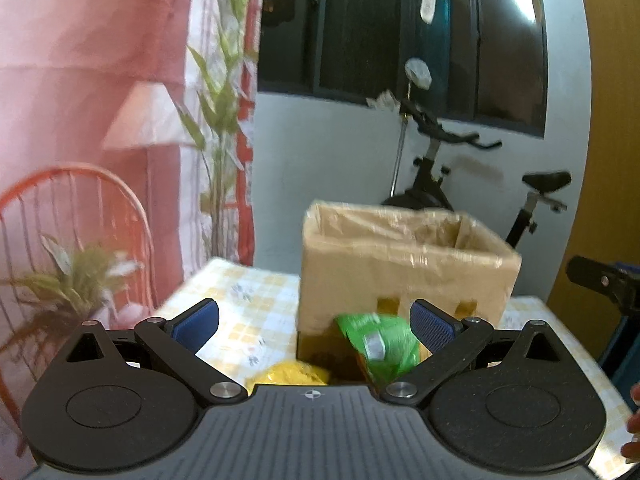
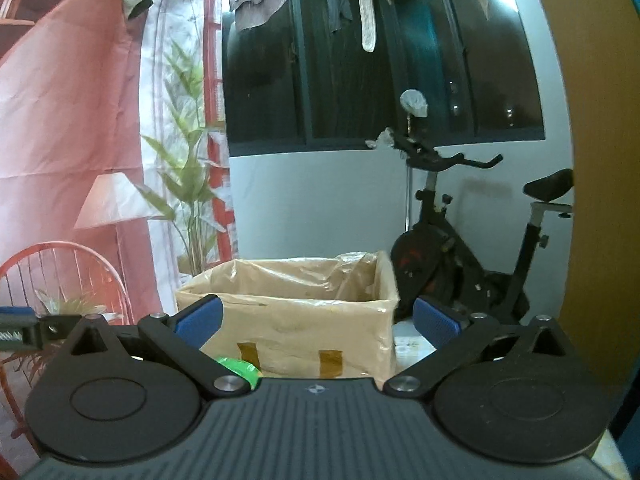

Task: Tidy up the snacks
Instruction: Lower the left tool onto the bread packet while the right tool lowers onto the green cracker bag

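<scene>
With both the left gripper [image 1: 316, 320] and right gripper [image 2: 318, 322] spread and empty, the pick-up step is pending: next, close on the green plastic snack packet [image 1: 378, 344] lying against the plastic-lined cardboard box [image 1: 404, 268] on the checked tabletop [image 1: 244, 304].

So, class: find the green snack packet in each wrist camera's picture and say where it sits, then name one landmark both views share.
Left wrist view: the green snack packet lies low and centre-right, before the cardboard box, by the right-hand finger.
Right wrist view: only a sliver of the green snack packet shows, low and left of centre, behind the gripper body.
Shared landmark: the exercise bike behind the box.
</scene>
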Demonstrator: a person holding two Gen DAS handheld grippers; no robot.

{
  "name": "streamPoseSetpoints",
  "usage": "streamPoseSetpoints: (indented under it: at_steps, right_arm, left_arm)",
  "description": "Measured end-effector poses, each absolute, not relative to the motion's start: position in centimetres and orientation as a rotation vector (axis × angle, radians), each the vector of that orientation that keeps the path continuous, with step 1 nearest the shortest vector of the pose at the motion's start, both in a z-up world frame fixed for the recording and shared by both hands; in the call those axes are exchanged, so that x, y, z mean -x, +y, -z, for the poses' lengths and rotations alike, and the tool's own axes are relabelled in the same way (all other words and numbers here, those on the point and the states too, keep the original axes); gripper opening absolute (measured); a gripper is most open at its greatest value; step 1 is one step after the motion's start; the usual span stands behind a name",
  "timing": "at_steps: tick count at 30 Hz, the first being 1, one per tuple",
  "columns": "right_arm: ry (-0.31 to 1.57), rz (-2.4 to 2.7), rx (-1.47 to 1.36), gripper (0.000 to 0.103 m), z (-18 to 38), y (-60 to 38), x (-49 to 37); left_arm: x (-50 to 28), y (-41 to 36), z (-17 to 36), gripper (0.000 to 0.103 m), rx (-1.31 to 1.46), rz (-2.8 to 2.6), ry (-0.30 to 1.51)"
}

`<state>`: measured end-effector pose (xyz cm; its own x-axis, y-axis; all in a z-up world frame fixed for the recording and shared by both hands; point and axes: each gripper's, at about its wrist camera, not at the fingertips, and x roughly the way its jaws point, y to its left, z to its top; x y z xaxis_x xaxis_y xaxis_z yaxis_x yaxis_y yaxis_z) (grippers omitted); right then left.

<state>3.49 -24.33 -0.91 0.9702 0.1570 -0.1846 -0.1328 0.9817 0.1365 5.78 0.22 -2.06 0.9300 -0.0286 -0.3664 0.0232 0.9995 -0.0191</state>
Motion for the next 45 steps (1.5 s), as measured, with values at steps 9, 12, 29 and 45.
streamPoseSetpoints:
  at_steps: [9, 12, 29, 45]
  right_arm:
    - [0.317, -0.13, -0.064, 0.103, 7.9, -22.9, -5.7]
    - [0.373, -0.161, -0.05, 0.103, 10.2, -22.9, -5.3]
    - [0.491, -0.089, -0.049, 0.103, 14.8, -24.3, -6.9]
    - [0.514, -0.089, -0.068, 0.103, 15.2, -24.3, -7.1]
  left_arm:
    - [-8.5, -2.2, 12.6, 0.095, 0.018, 0.106, 0.628]
    - [-9.2, -2.8, 13.8, 0.095, 0.012, 0.122, 0.66]
    - [-13.9, -4.5, 19.4, 0.097, -0.021, 0.142, 0.86]
    - [-13.6, -3.6, 19.4, 0.079, -0.001, 0.208, 0.894]
